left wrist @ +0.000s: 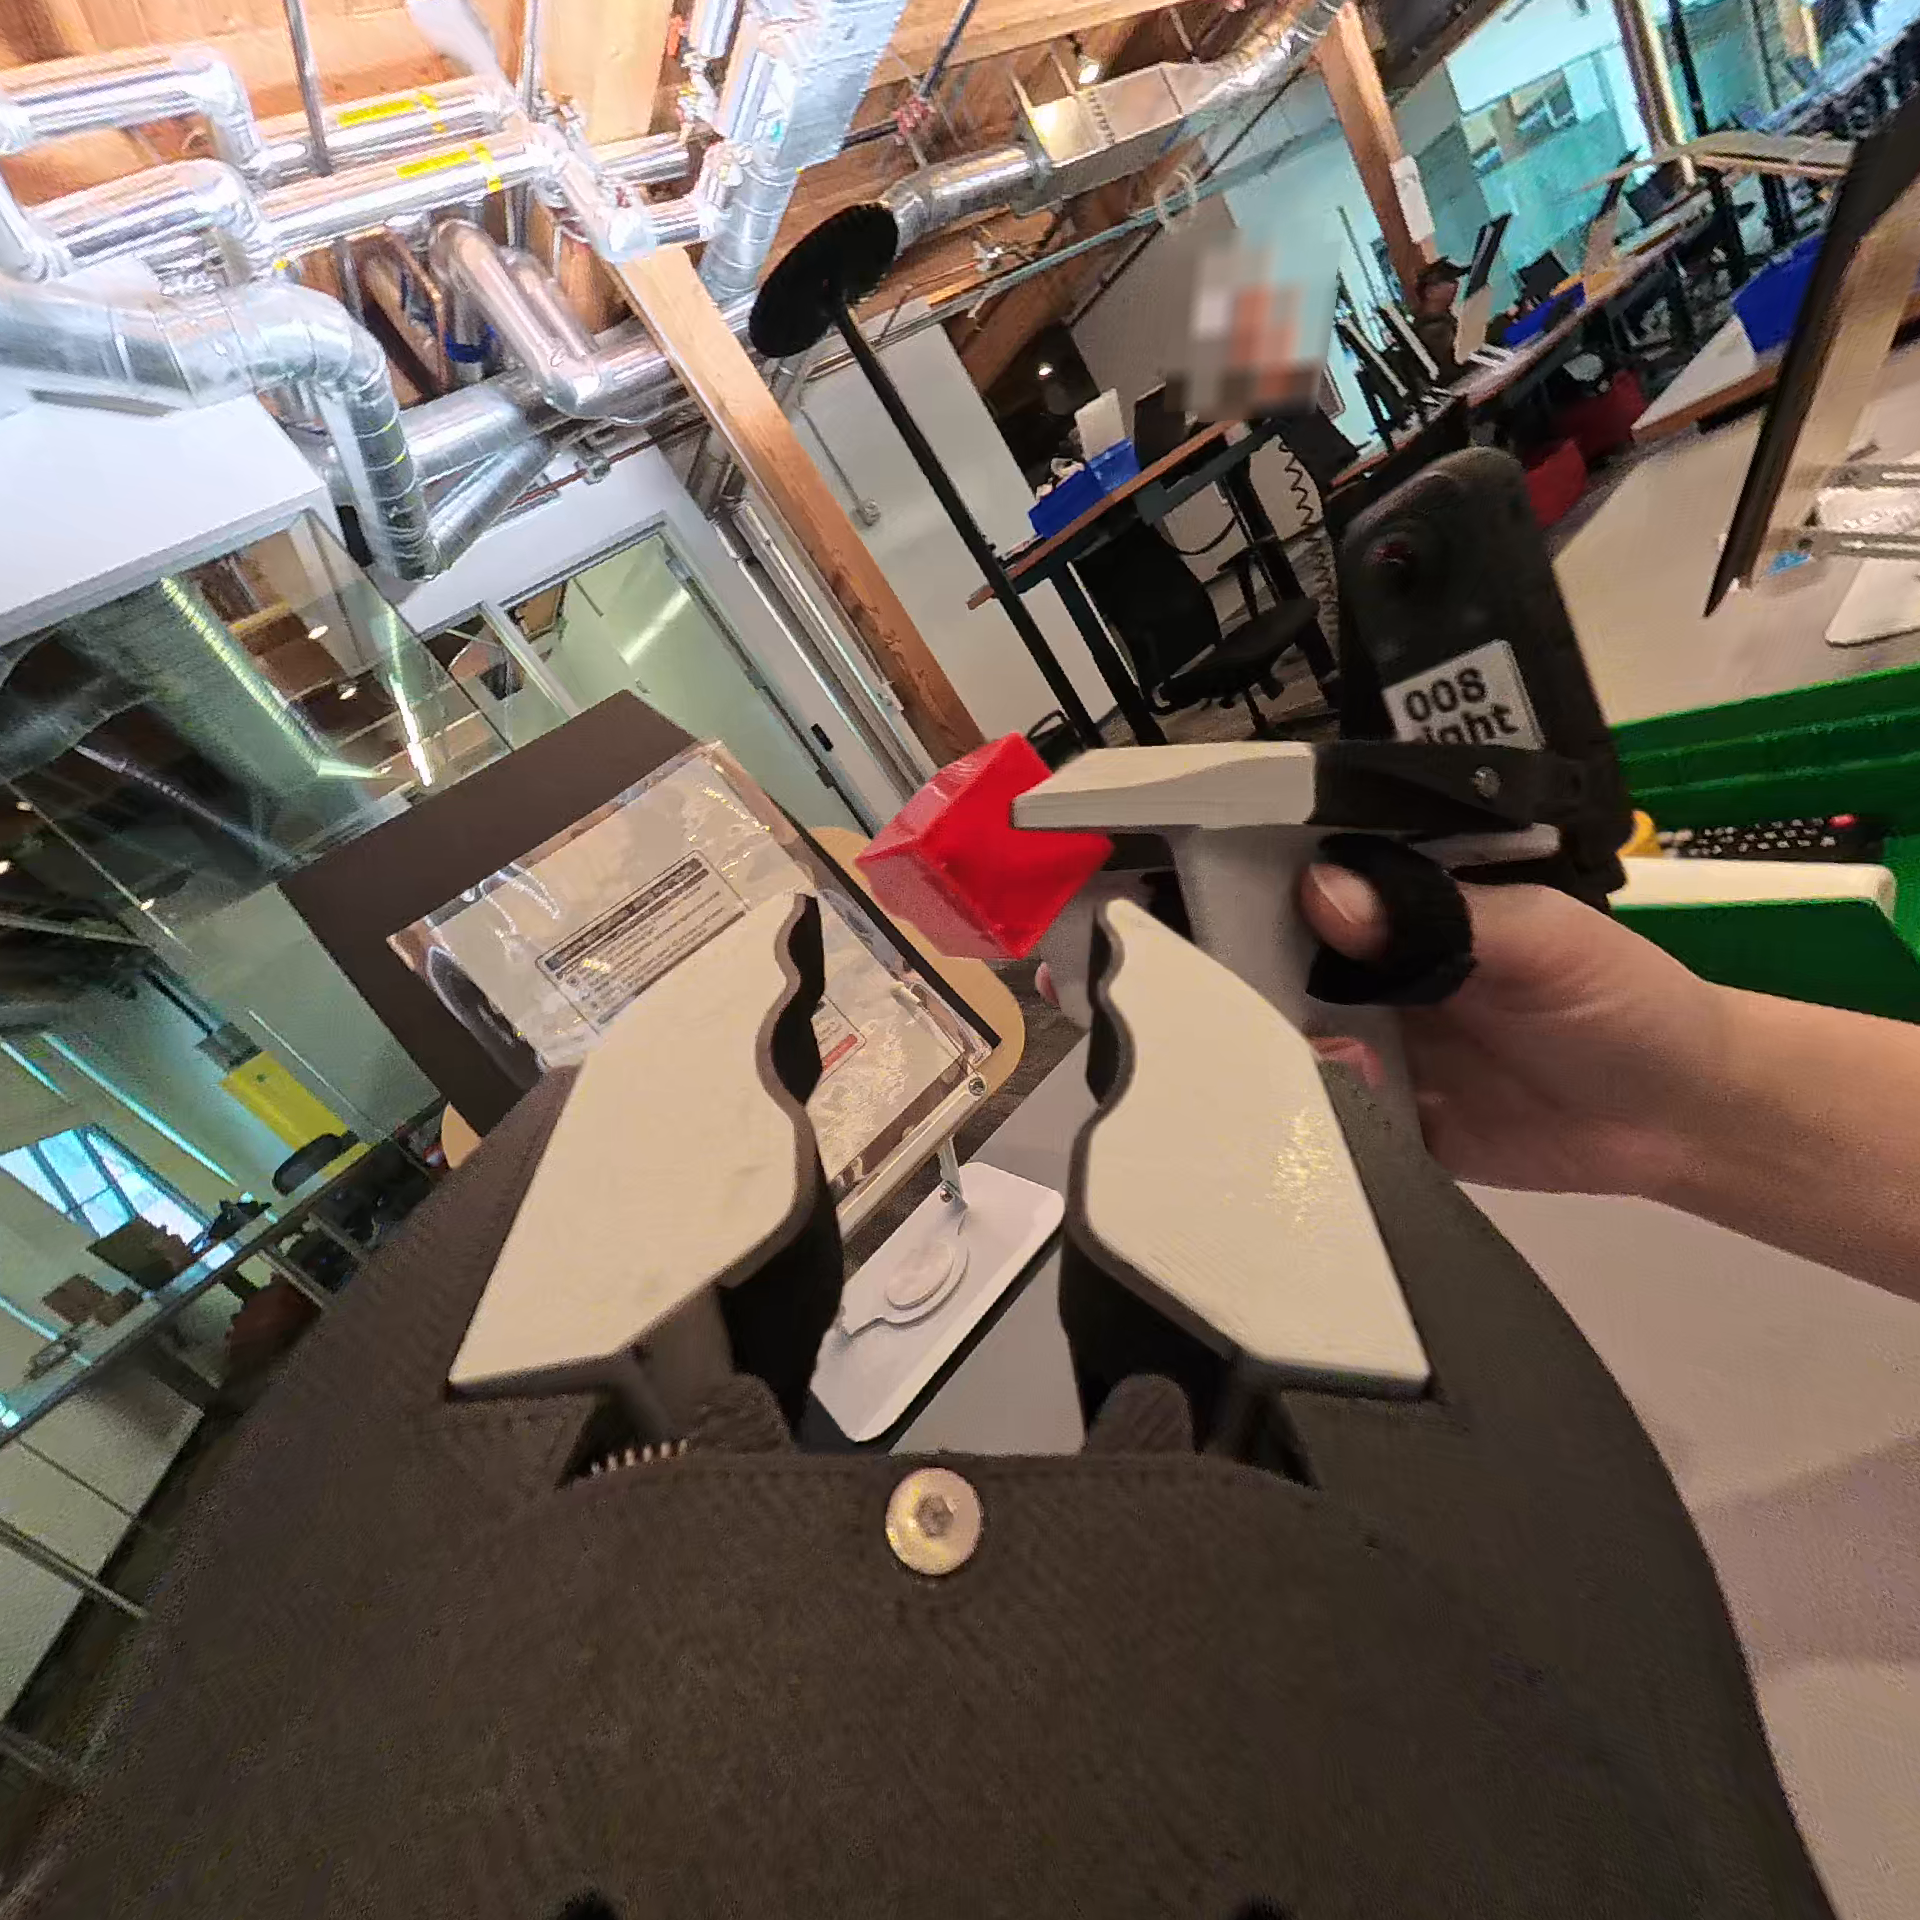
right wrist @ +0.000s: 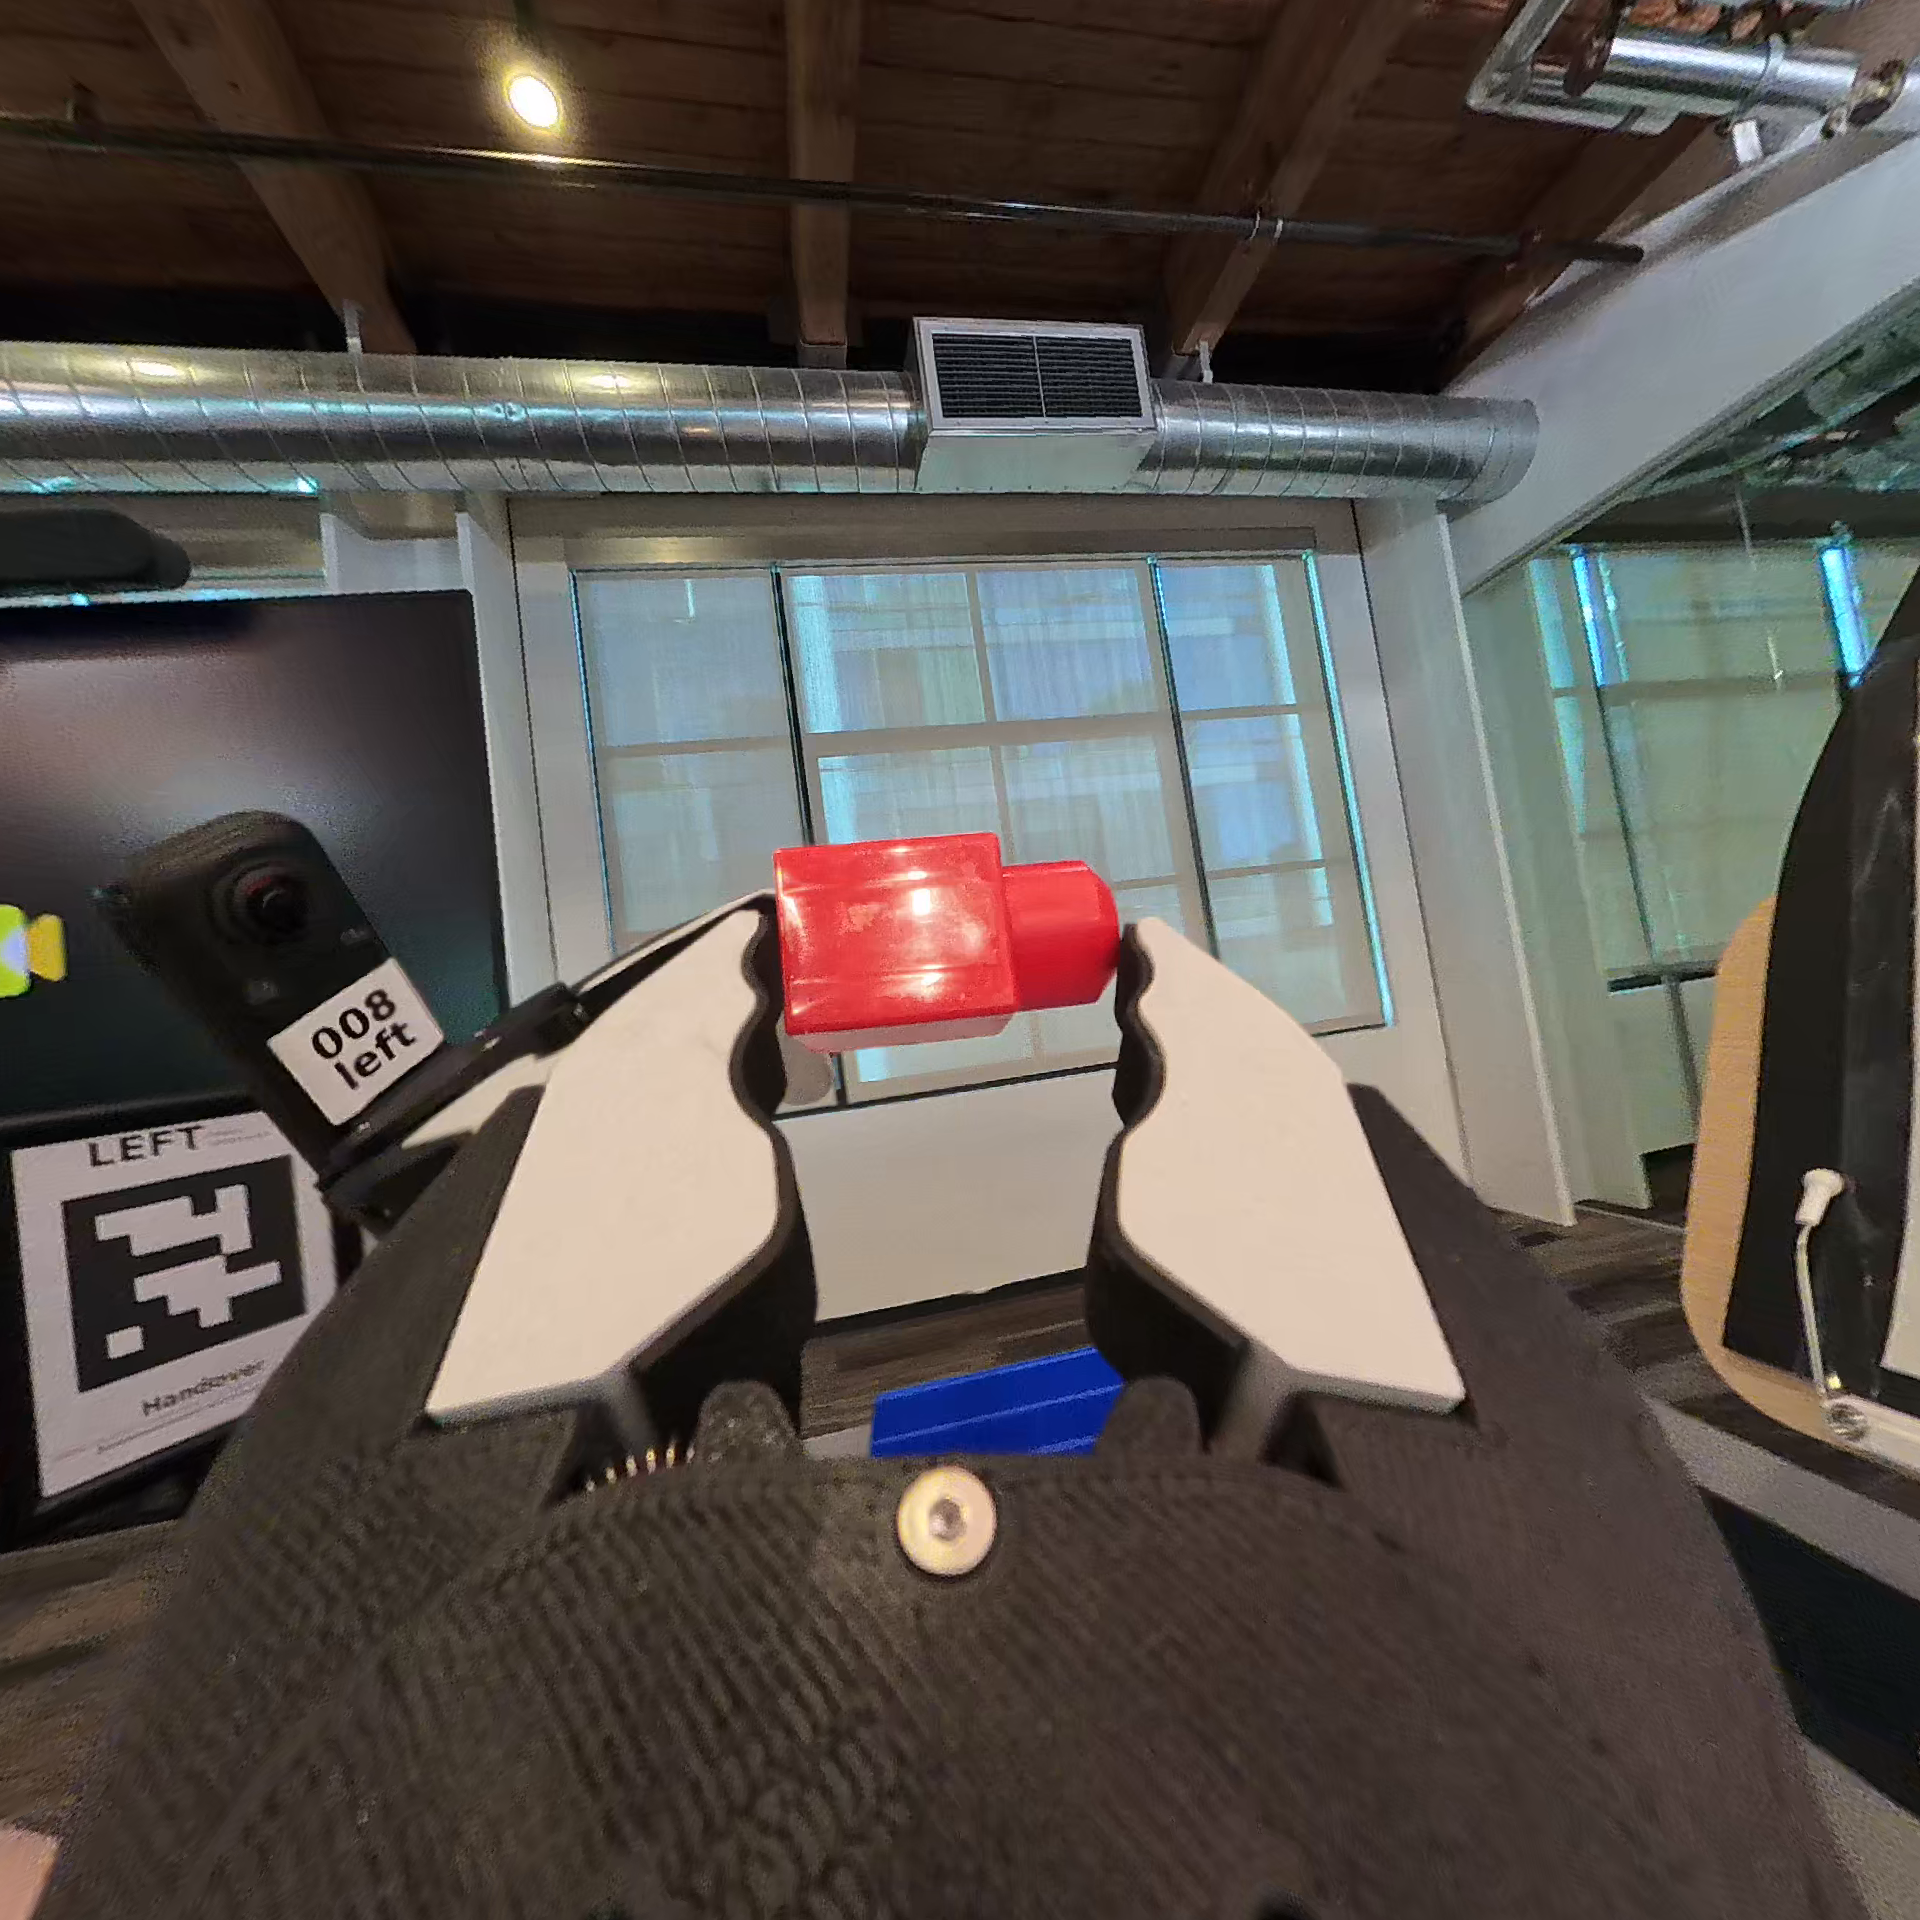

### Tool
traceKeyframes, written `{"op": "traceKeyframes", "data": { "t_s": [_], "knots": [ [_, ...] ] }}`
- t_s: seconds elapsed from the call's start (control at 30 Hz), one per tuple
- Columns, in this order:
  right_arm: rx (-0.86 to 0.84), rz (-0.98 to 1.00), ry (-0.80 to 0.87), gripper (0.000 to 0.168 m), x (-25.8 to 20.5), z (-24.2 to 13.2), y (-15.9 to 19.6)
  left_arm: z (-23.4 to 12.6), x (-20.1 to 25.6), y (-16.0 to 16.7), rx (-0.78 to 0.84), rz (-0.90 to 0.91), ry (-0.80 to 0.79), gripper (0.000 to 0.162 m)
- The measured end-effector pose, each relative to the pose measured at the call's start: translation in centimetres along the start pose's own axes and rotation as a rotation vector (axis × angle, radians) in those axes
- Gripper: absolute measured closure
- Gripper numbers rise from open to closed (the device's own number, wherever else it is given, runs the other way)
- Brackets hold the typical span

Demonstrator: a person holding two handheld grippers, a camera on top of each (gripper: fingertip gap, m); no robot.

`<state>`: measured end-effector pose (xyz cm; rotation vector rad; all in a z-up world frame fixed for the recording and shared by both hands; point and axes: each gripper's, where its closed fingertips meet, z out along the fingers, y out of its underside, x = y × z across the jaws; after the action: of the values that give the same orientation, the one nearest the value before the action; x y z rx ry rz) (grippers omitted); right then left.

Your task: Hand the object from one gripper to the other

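A red block (right wrist: 904, 935) with a round stub on one end is clamped between the fingertips of my right gripper (right wrist: 945, 940). In the left wrist view the right gripper (left wrist: 1039, 883) reaches in from the right, held by a hand (left wrist: 1558, 1039), with the red block (left wrist: 977, 862) at its tip. My left gripper (left wrist: 961, 920) is open and empty, its jaws wide apart. The block hangs just beyond and above its fingertips, without visible contact. In the right wrist view one of the left gripper's fingers (right wrist: 665, 951) shows edge-on beside the block's left side.
A blue block (right wrist: 997, 1397) lies low, below the right gripper. A marker card (right wrist: 166, 1278) and a dark monitor (right wrist: 239, 727) stand to the left. A clear sign holder on a white stand (left wrist: 707, 935) is behind the left gripper. Green bins (left wrist: 1766, 748) are at right.
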<state>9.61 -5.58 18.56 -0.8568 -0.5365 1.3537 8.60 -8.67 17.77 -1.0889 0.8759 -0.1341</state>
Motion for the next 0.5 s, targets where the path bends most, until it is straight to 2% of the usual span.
{"op": "traceKeyframes", "data": {
  "t_s": [0.2,0.3,0.4,0.47,0.5],
  "knots": [
    [-0.046,0.194,-0.085,0.106,-1.1,0.2,0.2,0.5,0.1,0.0,0.025,0.15,-0.048,0.1],
    [-0.107,0.328,-0.161,0.106,-2.1,0.5,0.9,0.8,0.4,-0.2,0.067,0.214,-0.066,0.101],
    [-0.18,0.449,-0.224,0.106,-3.0,0.7,1.9,1.0,0.4,-0.6,0.113,0.278,-0.106,0.106],
    [-0.22,0.491,-0.244,0.106,-3.3,0.9,2.6,0.9,0.8,-0.7,0.148,0.388,-0.123,0.122],
    [-0.223,0.495,-0.243,0.106,-3.3,0.9,2.6,0.9,0.8,-0.7,0.161,0.438,-0.147,0.123]
  ]
}}
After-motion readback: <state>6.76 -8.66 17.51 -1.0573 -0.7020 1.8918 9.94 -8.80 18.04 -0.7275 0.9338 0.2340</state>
